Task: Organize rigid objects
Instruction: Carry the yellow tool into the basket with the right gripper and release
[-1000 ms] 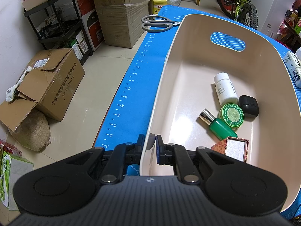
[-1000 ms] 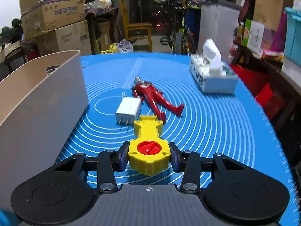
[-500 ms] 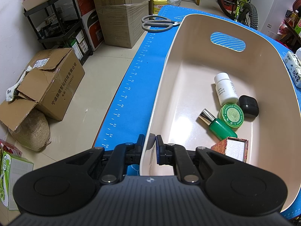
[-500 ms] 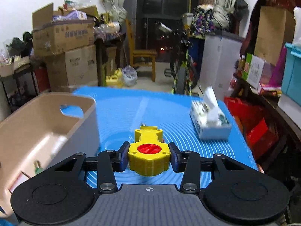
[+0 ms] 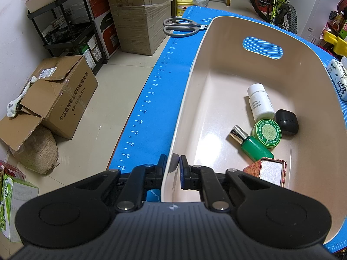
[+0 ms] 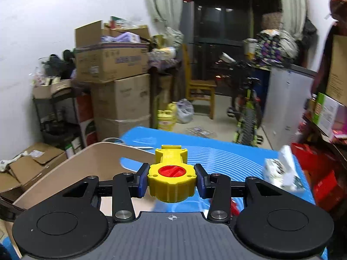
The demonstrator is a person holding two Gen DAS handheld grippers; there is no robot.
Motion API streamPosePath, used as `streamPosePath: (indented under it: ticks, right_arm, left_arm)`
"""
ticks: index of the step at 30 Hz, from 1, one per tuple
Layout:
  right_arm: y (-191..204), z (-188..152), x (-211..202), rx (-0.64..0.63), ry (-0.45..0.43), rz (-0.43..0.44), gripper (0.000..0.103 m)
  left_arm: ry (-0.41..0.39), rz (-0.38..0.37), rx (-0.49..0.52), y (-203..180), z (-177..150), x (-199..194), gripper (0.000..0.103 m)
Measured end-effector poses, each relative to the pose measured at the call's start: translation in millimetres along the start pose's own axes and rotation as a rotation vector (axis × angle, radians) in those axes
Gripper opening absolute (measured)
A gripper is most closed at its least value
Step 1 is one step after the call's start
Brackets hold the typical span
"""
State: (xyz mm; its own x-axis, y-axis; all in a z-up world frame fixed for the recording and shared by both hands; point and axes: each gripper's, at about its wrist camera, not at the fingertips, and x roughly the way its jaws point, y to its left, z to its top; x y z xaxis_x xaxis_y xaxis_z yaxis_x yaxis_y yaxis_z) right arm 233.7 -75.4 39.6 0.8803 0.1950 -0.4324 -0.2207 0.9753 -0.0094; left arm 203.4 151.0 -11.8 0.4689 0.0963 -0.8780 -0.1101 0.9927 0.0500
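The left tool is clamped narrow on the near wall of the beige bin, one finger outside the rim and the other inside it. Taking the bin as the landmark: inside it, toward its right wall, lie a white bottle, a black case touching the bottle's base, a round green tin between them, a green bottle with a silver cap just beside the tin, and a small red box with a pale face nearest the tool. Beyond the bin's far left corner a pair of grey scissors rests on the blue mat that covers the bench. The right tool holds a yellow toy with a red centre disc squarely between its two fingers, the toy's flat stem pointing forward, away from the camera. Toy and tool are raised above the bench, with the bin's rim below and to the left of them; the view is blurred, so whether the toy is over the bin's opening or just beside it is hard to say. To the right of the bin a tissue box stands on the mat.
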Motion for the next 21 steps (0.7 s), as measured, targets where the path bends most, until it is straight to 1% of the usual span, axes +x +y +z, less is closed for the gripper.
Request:
streamPosePath:
  ticks: [4,10,15,21]
  right_arm:
    - [19,5,12,-0.034,0.014,0.045,0.05]
    - [48,3,29,-0.077,0.07,0.105,0.05]
    - [70,-4,44,-0.125,0.147,0.147,0.05]
    - [86,-16,59,-0.182,0.254,0.161,0.05]
  left_arm:
    - [0.0,0.0,0.001,0,0,0,0.014]
    - [0.0,0.001,0.003,1,0,-1,0.014]
    - [0.0,0.002,0.003,1,0,0,0.014]
    - [0.0,0.001,0.002,1,0,0,0.014]
